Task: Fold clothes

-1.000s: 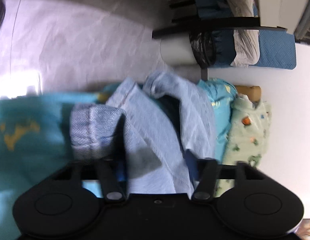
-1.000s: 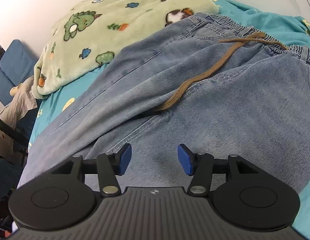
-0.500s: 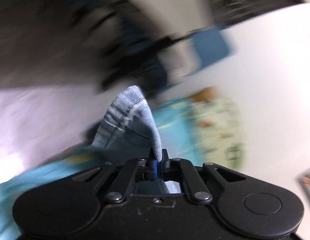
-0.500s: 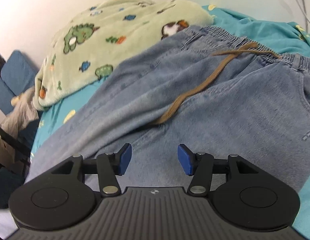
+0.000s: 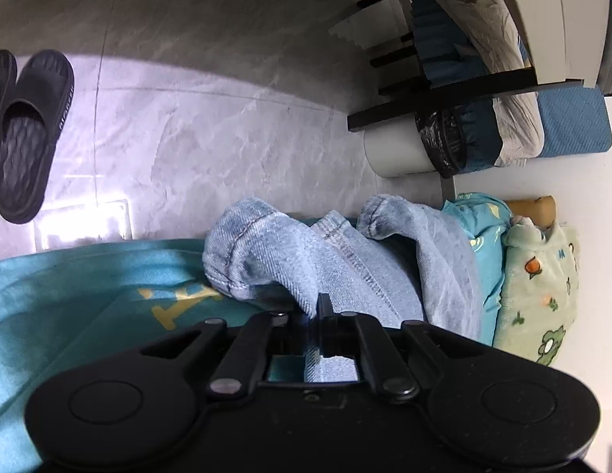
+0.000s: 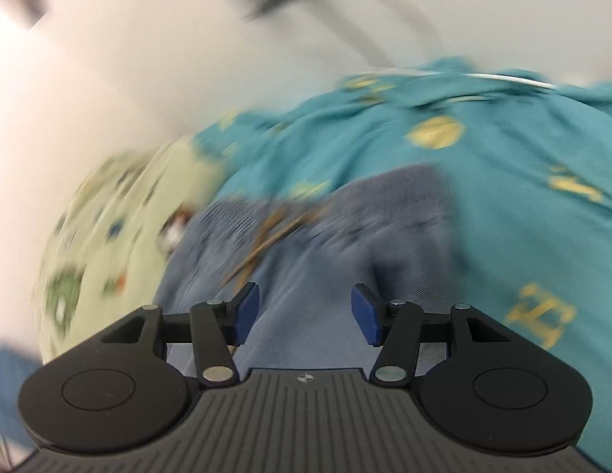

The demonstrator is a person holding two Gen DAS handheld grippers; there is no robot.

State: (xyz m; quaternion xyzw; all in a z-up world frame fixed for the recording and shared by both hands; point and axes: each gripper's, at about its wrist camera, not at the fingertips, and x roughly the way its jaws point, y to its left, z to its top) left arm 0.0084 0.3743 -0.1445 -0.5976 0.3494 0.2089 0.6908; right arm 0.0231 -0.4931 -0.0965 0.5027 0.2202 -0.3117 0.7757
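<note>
Left tool [image 5: 321, 309] clenched on jeans [image 5: 345, 260] leg hem at the bed [image 5: 89, 283] edge; right tool [image 6: 305, 315] released above the waist. Next: carry hem toward waistband.

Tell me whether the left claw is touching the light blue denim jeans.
Touching. The left wrist view shows the left claw shut on a fold of the light blue denim jeans, the cloth pinched between its closed fingers.

One pair of jeans [image 5: 345, 260] lies on the one teal bedsheet [image 5: 89, 283], with one green dinosaur blanket [image 5: 542, 276] beside the jeans. Two black slippers [image 5: 22, 134] sit on the floor beyond the bedsheet's edge. One brown drawstring [image 6: 266, 236] crosses the jeans.
</note>
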